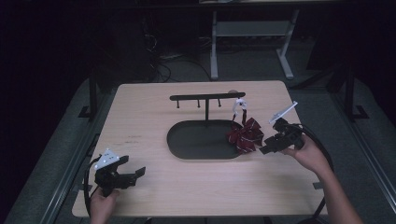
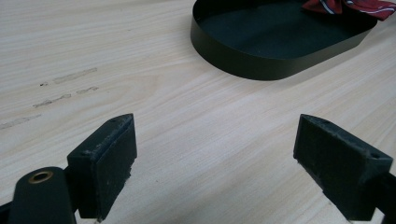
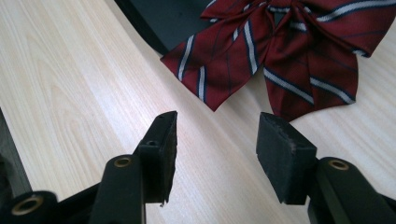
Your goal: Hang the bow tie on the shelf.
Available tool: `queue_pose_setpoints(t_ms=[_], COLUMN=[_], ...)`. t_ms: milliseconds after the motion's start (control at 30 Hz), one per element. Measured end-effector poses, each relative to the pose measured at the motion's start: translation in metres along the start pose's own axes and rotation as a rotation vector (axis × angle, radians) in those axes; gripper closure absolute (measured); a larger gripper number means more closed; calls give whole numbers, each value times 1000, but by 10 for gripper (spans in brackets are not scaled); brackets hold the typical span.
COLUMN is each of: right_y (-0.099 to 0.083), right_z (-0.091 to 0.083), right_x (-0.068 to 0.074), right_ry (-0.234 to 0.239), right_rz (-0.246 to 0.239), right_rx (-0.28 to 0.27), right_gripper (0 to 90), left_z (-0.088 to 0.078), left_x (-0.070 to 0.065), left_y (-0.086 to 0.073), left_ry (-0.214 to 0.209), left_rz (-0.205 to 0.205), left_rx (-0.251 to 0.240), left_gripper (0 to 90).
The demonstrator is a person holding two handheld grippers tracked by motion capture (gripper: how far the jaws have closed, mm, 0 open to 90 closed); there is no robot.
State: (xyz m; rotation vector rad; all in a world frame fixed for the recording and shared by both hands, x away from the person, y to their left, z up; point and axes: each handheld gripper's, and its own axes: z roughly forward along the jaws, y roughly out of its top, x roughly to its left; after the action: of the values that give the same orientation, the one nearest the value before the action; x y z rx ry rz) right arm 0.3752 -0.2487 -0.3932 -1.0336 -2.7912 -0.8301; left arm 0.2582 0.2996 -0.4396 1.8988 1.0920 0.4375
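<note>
Bow tie point(image 1: 245, 135): dark red w/ white and navy stripes, draped over the right end of the black oval tray point(image 1: 196, 142), part on the tray rim, part on the worktop point(image 1: 154, 112). A white strap point(image 1: 238, 108) runs from the bow up to the right end of the stand's crossbar. Stand point(image 1: 207, 99): black T-shaped, post rising from the tray, small pegs hanging under the crossbar.

Right hand-held gripper point(image 1: 262, 150): just right of the bow, jaws pointing at it, approx. half open, nothing between them. Right gripper view shows the bow point(image 3: 275, 51) just beyond the fingertips point(image 3: 164, 135), not touching; light wood below.

Left hand-held gripper point(image 1: 136, 173): near the worktop's front-left corner, well apart from tray and bow, jaws wide open, empty, aimed toward the tray. Left gripper view: tray wall point(image 2: 252, 65) ahead, bow tip point(image 2: 348, 7) at the top-right edge, faint scuff marks point(image 2: 65, 88) on the wood.

Each hand-held gripper is held by one hand point(image 1: 310, 156) of the person.
</note>
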Motion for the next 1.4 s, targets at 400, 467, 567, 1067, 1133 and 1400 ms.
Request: queue_pose_setpoints(t_ms=[400, 467, 567, 1067, 1133, 1400], right_y=[-12, -14, -19, -40, -42, -48], right_z=[0, 1, 1, 7, 8, 15], right_x=[5, 6, 7, 15, 17, 22], right_ry=[8, 6, 10, 15, 18, 19], right_rz=[-9, -5, -3, 2, 2, 1], right_rx=[-20, -18, -25, -33, -31, -32], right_gripper=[473, 470, 470, 466, 466, 460], left_z=[0, 0, 1, 1, 1, 1], left_x=[-1, -1, -1, 0, -1, -1], left_y=[0, 0, 0, 0, 0, 0], left_ry=[-3, -3, -3, -5, -5, -3], left_rz=[-3, -3, -3, 7, 9, 2], left_rx=[0, 0, 0, 7, 7, 2], left_gripper=[130, 131, 131, 131, 131, 131])
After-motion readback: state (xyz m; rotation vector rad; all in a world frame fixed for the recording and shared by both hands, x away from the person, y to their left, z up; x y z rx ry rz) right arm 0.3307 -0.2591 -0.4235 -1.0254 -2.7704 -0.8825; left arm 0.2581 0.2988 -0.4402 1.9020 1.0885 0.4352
